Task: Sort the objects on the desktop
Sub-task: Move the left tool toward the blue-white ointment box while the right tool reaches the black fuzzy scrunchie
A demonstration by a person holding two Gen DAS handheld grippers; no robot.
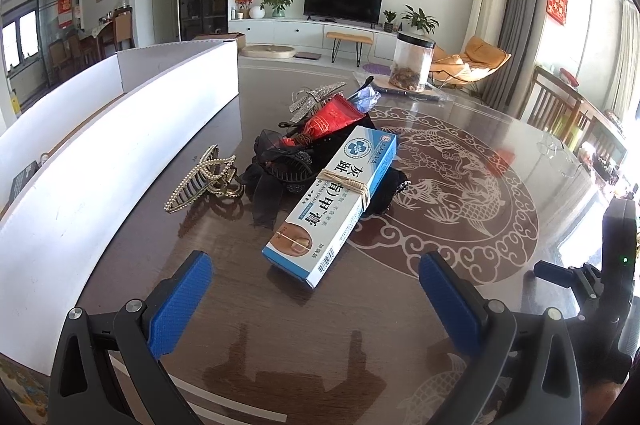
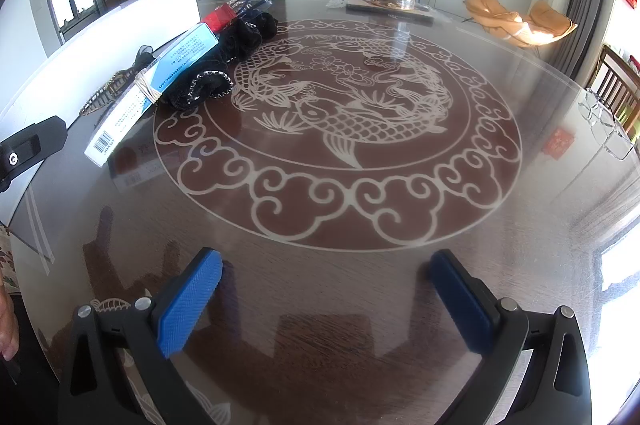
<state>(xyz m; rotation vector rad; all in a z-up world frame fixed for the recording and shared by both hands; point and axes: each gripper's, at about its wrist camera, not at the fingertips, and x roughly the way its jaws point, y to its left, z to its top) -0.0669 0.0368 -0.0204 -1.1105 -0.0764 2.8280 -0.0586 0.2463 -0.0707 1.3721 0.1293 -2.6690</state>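
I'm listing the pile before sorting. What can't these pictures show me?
- Left wrist view: black fabric items partly covered by the ointment box.
- Left wrist view: white box interior hidden by its wall.
- Right wrist view: pearl hair claw mostly behind the ointment box.

the table (image 2: 360,285) is dark wood grain under a glossy, glass-like top that mirrors the room, with a pale fish pattern (image 2: 340,113) set in it. the left gripper (image 1: 316,289) and right gripper (image 2: 326,289) have matt black plastic arms and blue pads (image 2: 188,301) with a fine rough texture. the ointment box (image 1: 336,201) is smooth printed card — bound with a rubber band. the hair claw (image 1: 204,181) looks like gold metal set with pearly beads. black velvety cloth (image 2: 224,65) — soft and matt. a clear plastic jar (image 1: 412,63). the white box (image 1: 100,161) is matt card.
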